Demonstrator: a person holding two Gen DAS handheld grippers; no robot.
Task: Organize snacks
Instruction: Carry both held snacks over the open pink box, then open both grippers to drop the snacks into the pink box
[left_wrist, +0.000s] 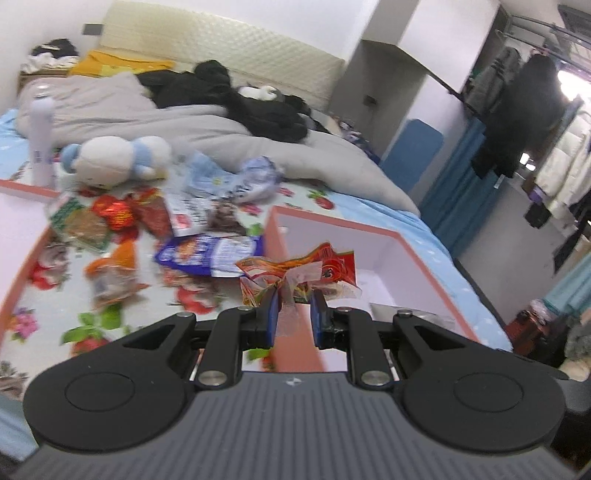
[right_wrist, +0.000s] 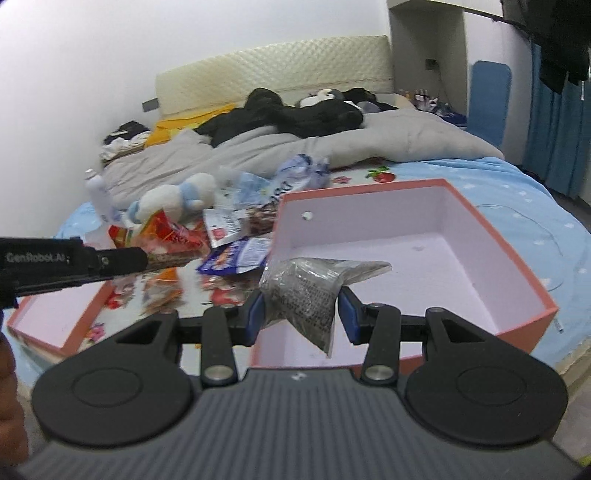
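My left gripper (left_wrist: 292, 306) is shut on a red and orange snack packet (left_wrist: 310, 269), held above the left wall of the pink box (left_wrist: 406, 243). My right gripper (right_wrist: 300, 308) is shut on a clear bag of dark snack (right_wrist: 306, 291), held over the near left part of the same pink box (right_wrist: 517, 273). The left gripper also shows from the side in the right wrist view (right_wrist: 144, 258). A pile of loose snack packets (left_wrist: 177, 218) lies on the floral sheet left of the box; it also shows in the right wrist view (right_wrist: 229, 236).
The pink box lid (right_wrist: 55, 317) lies at the left. A white and blue plush toy (left_wrist: 118, 158) and a white bottle (left_wrist: 42, 140) stand behind the pile. A grey duvet (left_wrist: 295, 147) with dark clothes covers the far bed. The bed edge drops off at right.
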